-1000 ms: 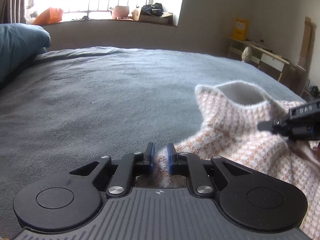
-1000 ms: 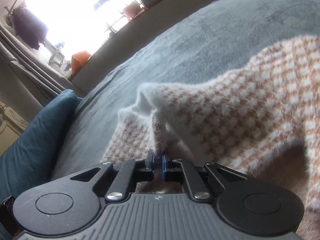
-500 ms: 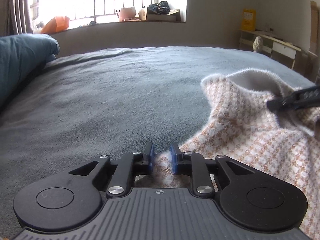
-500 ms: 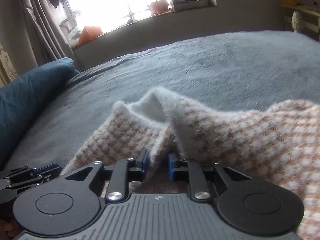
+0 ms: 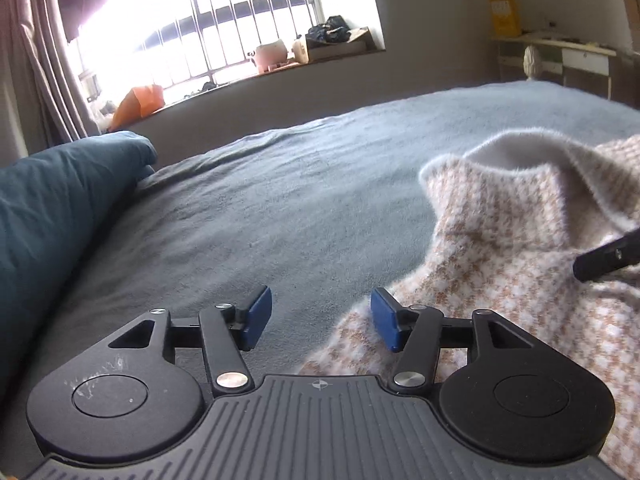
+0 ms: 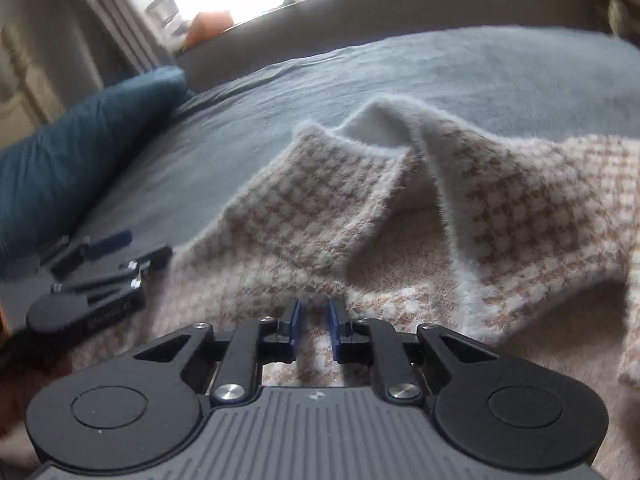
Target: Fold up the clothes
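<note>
A fluffy cream-and-tan checked sweater lies rumpled on the grey bed cover, its plain cream inside showing at a raised fold. My left gripper stands wide open at the sweater's left edge; its right pad is over the hem, with nothing between the pads. My right gripper hovers low over the sweater, its pads a small gap apart and holding nothing. The left gripper shows at the left in the right wrist view. A right finger pokes in over the knit.
A teal pillow lies along the left side of the bed. Behind the bed a low wall carries a barred window sill with pots and a box. A desk stands at the far right.
My right gripper has let go of the pinched sweater fold and drawn back, and the fold has dropped. My left gripper has opened from a narrow gap to wide.
</note>
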A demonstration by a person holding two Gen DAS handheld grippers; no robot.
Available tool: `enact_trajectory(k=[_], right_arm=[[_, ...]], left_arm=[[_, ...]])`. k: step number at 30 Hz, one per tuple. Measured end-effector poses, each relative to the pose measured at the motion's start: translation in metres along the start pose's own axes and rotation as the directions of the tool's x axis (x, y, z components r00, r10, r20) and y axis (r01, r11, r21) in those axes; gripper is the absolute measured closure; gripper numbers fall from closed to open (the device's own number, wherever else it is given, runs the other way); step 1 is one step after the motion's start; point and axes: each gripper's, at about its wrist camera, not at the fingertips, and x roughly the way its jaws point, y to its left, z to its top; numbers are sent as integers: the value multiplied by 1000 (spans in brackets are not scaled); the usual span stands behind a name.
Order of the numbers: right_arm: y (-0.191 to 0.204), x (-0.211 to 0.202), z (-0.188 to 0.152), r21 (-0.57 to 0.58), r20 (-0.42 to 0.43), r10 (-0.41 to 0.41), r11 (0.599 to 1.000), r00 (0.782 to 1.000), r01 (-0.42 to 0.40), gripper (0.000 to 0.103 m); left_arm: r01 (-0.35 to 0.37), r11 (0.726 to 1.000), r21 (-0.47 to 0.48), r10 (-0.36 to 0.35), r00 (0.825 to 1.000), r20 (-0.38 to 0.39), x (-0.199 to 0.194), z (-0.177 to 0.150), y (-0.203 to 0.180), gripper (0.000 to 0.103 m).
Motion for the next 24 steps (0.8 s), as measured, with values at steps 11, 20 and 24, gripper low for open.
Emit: enact_trajectory(k=[11, 20, 24], right_arm=[[-56, -147, -14, 399, 213, 149, 889, 966, -225, 86], [-61, -288, -52, 389, 343, 53, 901, 938, -193, 86], [-60, -375, -62, 340, 433, -25, 930, 901, -138, 86]], left_arm=[[129, 991, -29, -127, 991, 51, -125, -29, -16, 45], [241, 970, 32, -242, 969, 38, -220, -73, -85, 45], [214, 975, -62, -211, 976, 49, -253, -85, -75, 45]])
